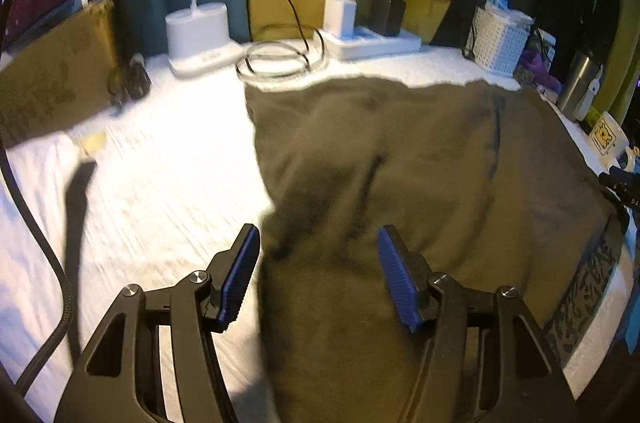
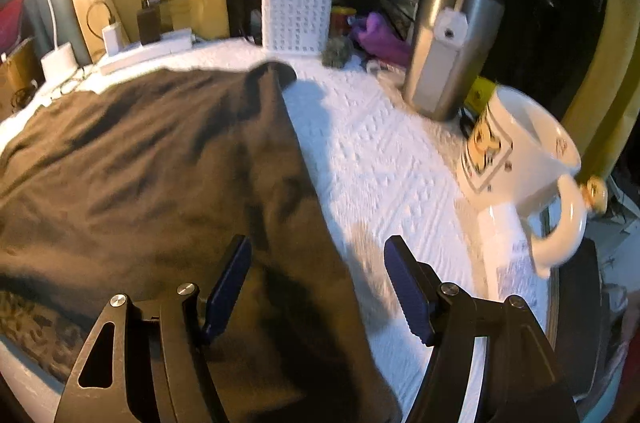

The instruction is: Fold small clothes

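the dark garment (image 1: 400, 163) lies flat on the white surface (image 1: 160, 163), filling the centre and right of the left view. left claw (image 1: 318, 263) wide, empty, straddling its left edge; right claw (image 2: 318, 275) (also wide, empty) straddles the opposite edge.

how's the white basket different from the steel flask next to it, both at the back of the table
The basket is white plastic with a grid of holes in its walls; the flask is smooth, closed, shiny metal. The basket is boxy and open-topped, stuffed with packets that stick out; the flask is a tall cylinder with a lid on. The flask stands taller in the right wrist view and nearer the mug. Both stand upright on the white cloth, clear of the dark garment.
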